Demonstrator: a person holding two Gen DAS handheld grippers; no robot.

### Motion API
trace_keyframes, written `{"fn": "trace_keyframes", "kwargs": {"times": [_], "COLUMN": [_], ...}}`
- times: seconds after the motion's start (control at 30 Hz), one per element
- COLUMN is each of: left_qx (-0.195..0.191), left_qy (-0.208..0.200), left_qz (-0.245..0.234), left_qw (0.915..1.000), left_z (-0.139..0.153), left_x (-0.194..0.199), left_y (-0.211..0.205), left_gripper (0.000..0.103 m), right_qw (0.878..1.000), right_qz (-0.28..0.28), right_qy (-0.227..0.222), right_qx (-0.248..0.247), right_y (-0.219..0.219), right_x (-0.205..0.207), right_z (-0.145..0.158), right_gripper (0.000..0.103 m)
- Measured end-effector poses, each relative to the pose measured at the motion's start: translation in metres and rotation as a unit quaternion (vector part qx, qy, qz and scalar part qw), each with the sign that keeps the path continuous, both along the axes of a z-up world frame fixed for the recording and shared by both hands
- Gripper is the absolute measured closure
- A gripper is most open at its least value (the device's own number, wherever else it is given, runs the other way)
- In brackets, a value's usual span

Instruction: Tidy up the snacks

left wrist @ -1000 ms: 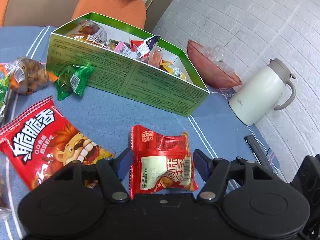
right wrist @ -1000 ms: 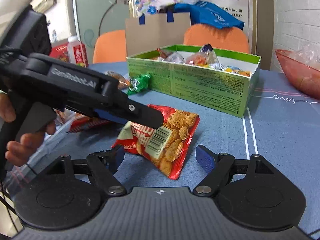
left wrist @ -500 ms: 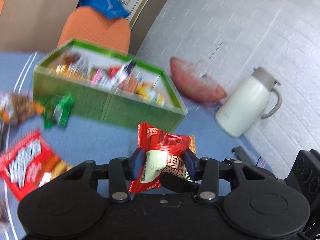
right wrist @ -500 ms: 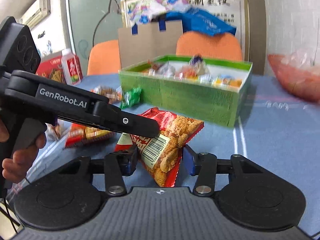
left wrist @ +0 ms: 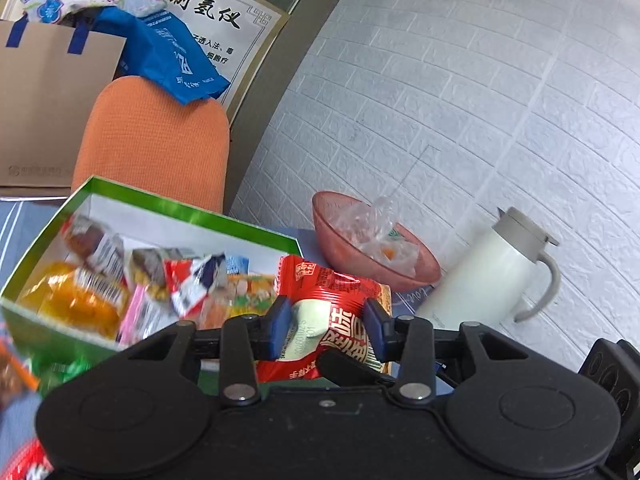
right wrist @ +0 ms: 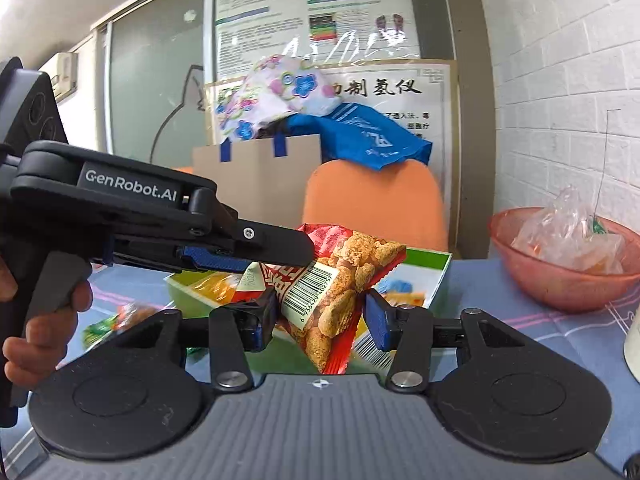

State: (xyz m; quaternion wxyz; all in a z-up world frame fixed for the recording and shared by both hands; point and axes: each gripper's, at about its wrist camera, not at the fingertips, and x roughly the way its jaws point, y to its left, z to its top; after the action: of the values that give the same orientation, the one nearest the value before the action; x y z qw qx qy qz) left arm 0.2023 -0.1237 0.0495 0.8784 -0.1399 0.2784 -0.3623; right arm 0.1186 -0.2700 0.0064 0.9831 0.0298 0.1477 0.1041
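We've got the red packet (left wrist: 326, 312) gripped by both grippers (left wrist: 325, 326) (right wrist: 320, 316), the left's jaws closing tighter — next, into the box (left wrist: 192, 216) at left.

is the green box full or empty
Partly full. The green box is open on top, and wrapped snacks cover its floor without reaching the rim; the white inner wall shows bare above them.

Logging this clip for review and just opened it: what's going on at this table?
A person holds a gripper in each hand, and both the left gripper and the right gripper pinch the same red snack packet, the left jaws closing on it. The packet is lifted above the table, near the open green box already filled with other snacks. It has not been dropped in yet.
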Motion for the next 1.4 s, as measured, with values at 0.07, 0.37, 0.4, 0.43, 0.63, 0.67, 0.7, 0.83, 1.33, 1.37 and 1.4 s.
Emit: {"fn": "trace_keyframes", "kwargs": {"times": [0.07,0.37,0.4,0.43,0.63,0.67,0.7,0.83,1.33,1.37,1.4], "left_qx": [0.004,0.035,0.038,0.037,0.019,0.018,0.015,0.004,-0.056,-0.063,-0.068], "left_qy": [-0.001,0.005,0.004,-0.001,-0.008,-0.003,0.0,0.007,0.079,0.081,0.081], "left_qz": [0.002,0.037,0.048,0.054,0.056,0.064,0.069,0.095,0.21,0.212,0.214], "left_qw": [1.0,0.9987,0.9981,0.9979,0.9982,0.9978,0.9975,0.9954,0.9728,0.9718,0.9712], "left_z": [0.0,-0.018,-0.02,-0.021,-0.009,-0.005,-0.003,0.0,-0.057,-0.058,-0.058], "left_x": [0.011,0.046,0.043,0.038,-0.004,-0.014,-0.025,-0.069,-0.174,-0.178,-0.182], "left_y": [-0.006,-0.018,-0.015,-0.011,0.025,0.033,0.041,0.079,0.195,0.2,0.204], "left_gripper": [0.029,0.0,0.0,0.0,0.0,0.0,0.0,0.0,0.0,0.0,0.0], "right_qw": [1.0,1.0,0.999,0.999,0.999,0.999,0.999,0.999,0.98,0.978,0.977], "right_qz": [-0.003,-0.021,-0.027,-0.035,-0.045,-0.044,-0.04,-0.005,0.178,0.185,0.191], "right_qy": [-0.002,-0.004,0.006,0.016,-0.006,-0.011,-0.017,-0.033,0.089,0.092,0.097], "right_qx": [-0.001,-0.022,-0.028,-0.032,0.013,0.018,0.023,0.03,0.004,-0.004,-0.01], "right_y": [-0.004,-0.014,-0.014,-0.014,-0.022,-0.02,-0.019,-0.002,0.105,0.11,0.114], "right_x": [0.011,0.057,0.061,0.062,0.025,0.016,0.007,-0.028,-0.041,-0.035,-0.028], "right_z": [-0.001,-0.026,-0.03,-0.033,-0.018,-0.014,-0.011,-0.004,-0.035,-0.036,-0.036], "right_gripper": [0.023,0.0,0.0,0.0,0.0,0.0,0.0,0.0,0.0,0.0,0.0]}}
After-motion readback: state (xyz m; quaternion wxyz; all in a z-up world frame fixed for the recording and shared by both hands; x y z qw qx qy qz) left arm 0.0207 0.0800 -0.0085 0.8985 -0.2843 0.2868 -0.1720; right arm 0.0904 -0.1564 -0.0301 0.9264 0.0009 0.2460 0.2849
